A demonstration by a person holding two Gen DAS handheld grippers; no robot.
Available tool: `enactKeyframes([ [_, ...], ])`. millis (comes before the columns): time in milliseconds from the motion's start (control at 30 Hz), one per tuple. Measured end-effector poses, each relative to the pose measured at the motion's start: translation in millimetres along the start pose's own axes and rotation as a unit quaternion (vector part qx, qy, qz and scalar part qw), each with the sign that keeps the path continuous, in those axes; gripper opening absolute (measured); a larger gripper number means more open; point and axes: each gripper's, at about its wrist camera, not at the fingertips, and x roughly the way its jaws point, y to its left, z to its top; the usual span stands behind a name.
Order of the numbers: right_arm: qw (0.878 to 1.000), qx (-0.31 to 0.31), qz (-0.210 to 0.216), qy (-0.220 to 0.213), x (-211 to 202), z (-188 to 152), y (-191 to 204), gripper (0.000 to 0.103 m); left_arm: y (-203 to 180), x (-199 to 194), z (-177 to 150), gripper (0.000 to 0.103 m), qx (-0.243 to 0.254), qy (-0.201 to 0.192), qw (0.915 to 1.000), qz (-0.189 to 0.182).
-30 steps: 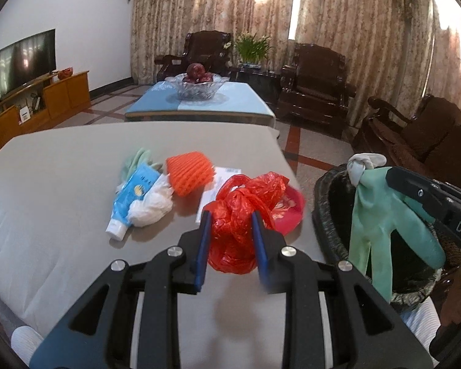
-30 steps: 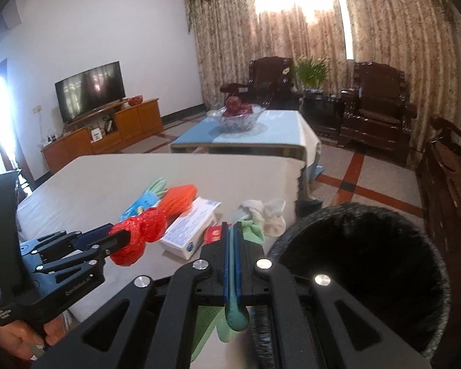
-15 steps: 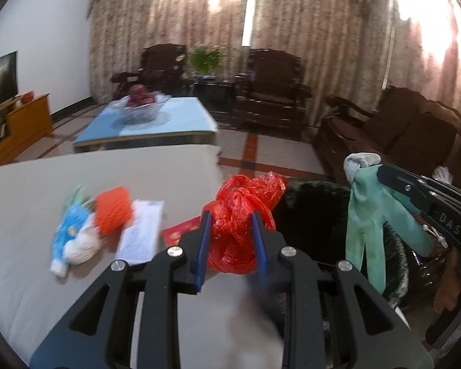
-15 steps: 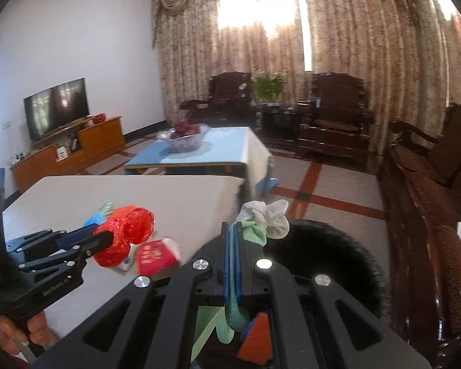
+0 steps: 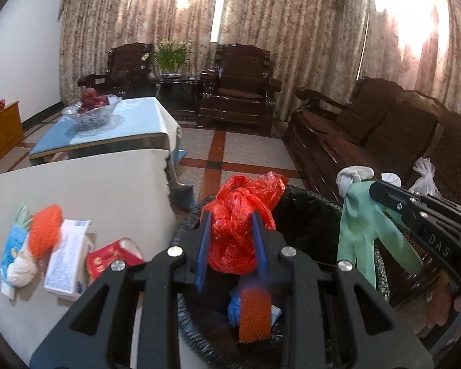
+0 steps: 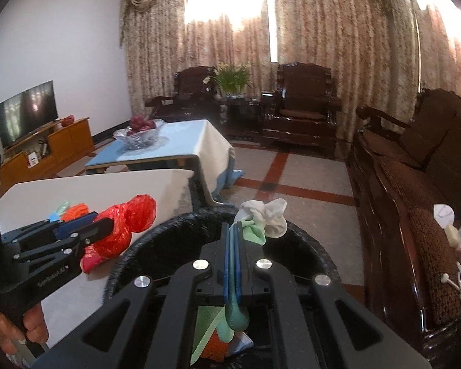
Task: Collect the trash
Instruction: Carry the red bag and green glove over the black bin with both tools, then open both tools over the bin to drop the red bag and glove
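Observation:
My left gripper is shut on a crumpled red plastic bag and holds it over the near rim of the black trash bin. My right gripper is shut on a green rubber glove with a white cuff, hanging over the bin. Inside the bin lie an orange foam net and blue scraps. On the grey table lie an orange net, a blue tube, a white box and a red packet.
A blue-topped coffee table with a glass fruit bowl stands behind. Dark wooden armchairs and a sofa line the back and right. A TV on a wooden cabinet stands at the left.
Both grippers swung right from the table to above the bin, still holding the red bag and the green glove. The bin's inside has come into view.

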Motion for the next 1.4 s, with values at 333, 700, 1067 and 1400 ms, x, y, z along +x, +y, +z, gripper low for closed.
enactKeyframes([
  [333, 0.999, 0.016, -0.020, 0.027, 20, -14, -21, 0.004, -9, 28, -3, 0.028, 0.004, 0.023, 0.9994, -0.025],
  [700, 0.998, 0.031, -0.046, 0.018, 19, -17, -30, 0.051, 16, 15, -1, 0.072, -0.021, 0.017, 0.9996, -0.014],
  [1067, 0.999, 0.033, -0.035, -0.006, 10, -3, 4, 0.097, 81, -39, -1, 0.094, -0.050, -0.025, 0.9956, 0.075],
  [1400, 0.999, -0.005, 0.052, -0.013, 23, 4, 98, 0.097, 157, -107, -20, 0.094, -0.072, -0.047, 0.9794, 0.183],
])
